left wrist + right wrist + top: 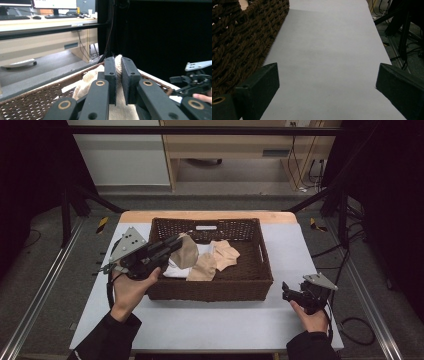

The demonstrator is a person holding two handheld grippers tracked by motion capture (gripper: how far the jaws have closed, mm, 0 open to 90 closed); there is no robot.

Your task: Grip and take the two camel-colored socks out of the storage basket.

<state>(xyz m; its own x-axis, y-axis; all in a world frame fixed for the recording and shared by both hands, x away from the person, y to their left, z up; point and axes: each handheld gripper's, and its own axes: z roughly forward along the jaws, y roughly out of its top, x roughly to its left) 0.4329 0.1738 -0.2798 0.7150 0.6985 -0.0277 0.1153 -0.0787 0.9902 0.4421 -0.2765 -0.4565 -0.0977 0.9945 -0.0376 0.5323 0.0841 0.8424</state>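
Observation:
A brown wicker basket [260,270] stands in the middle of the grey table and holds beige and white cloths. My left gripper [176,243] reaches over the basket's left side, shut on a beige cloth [186,254] that hangs from its jaws above the others. In the left gripper view that beige cloth [119,100] is pinched between the two black pads [110,75]. More beige pieces [220,257] and a white one [176,270] lie in the basket. My right gripper [286,290] rests low at the table's right, open, with bare table between its jaws in the right gripper view [327,82].
The basket's woven wall [239,42] lies close to the left of my right gripper. Bare table [210,320] runs along the front and on both sides of the basket. Black frame rails and cables flank the table; a desk stands beyond it.

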